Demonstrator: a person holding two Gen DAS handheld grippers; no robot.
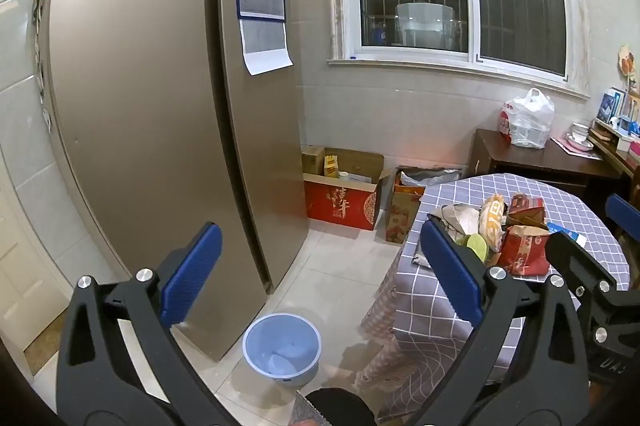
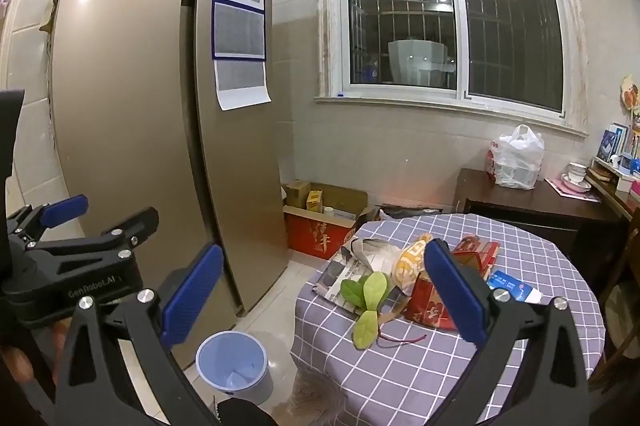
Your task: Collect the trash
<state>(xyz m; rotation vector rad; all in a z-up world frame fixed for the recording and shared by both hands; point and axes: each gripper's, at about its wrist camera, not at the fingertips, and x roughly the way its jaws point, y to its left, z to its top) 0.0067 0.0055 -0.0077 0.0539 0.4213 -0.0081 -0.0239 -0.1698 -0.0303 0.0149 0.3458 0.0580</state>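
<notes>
A round table with a purple checked cloth [image 2: 420, 370] carries the trash: crumpled newspaper [image 2: 360, 258], green leaves [image 2: 370, 300], a yellow snack bag [image 2: 408, 260], red cartons [image 2: 428, 302] and a blue-and-white packet [image 2: 514, 288]. An empty light-blue bin [image 2: 232, 362] stands on the floor between the table and the fridge. My right gripper [image 2: 324, 292] is open in the air, short of the table, with nothing between its fingers. My left gripper [image 1: 320, 272] is open too, above the bin [image 1: 282, 346] and left of the table [image 1: 440, 310]. Each gripper shows at the edge of the other's view.
A tall bronze fridge [image 1: 160, 106] fills the left side. Open cardboard boxes [image 1: 344, 194] sit on the floor under the window. A dark wooden cabinet [image 2: 540, 210] at the back right holds a white plastic bag [image 2: 516, 158] and dishes. A chair [image 2: 624, 306] stands right of the table.
</notes>
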